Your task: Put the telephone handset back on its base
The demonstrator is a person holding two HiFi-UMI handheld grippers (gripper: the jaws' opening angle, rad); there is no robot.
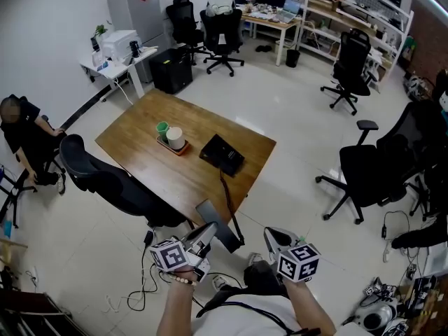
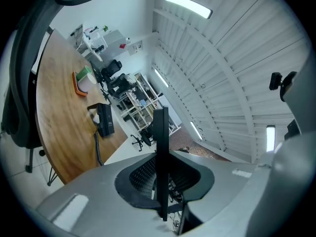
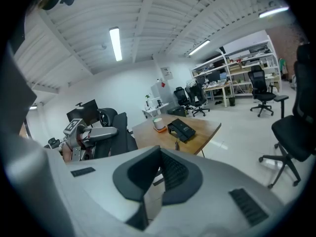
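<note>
The black telephone base (image 1: 222, 155) lies on the wooden table (image 1: 140, 142), and its coiled cord (image 1: 229, 201) runs off the near edge to the handset (image 1: 218, 222). My left gripper (image 1: 208, 232) is shut on the handset, below the table's near corner. In the left gripper view the handset (image 2: 160, 132) stands edge-on as a dark bar between the pads, with the base (image 2: 104, 120) far off at the left. My right gripper (image 1: 272, 238) hovers beside it, shut and holding nothing. In the right gripper view the base (image 3: 181, 129) sits ahead on the table.
A green cup and a white cup stand on an orange tray (image 1: 172, 138) left of the base. A black office chair (image 1: 105, 179) is pushed against the table's near left side. A person (image 1: 24, 135) sits at far left. More chairs (image 1: 378, 170) stand at the right.
</note>
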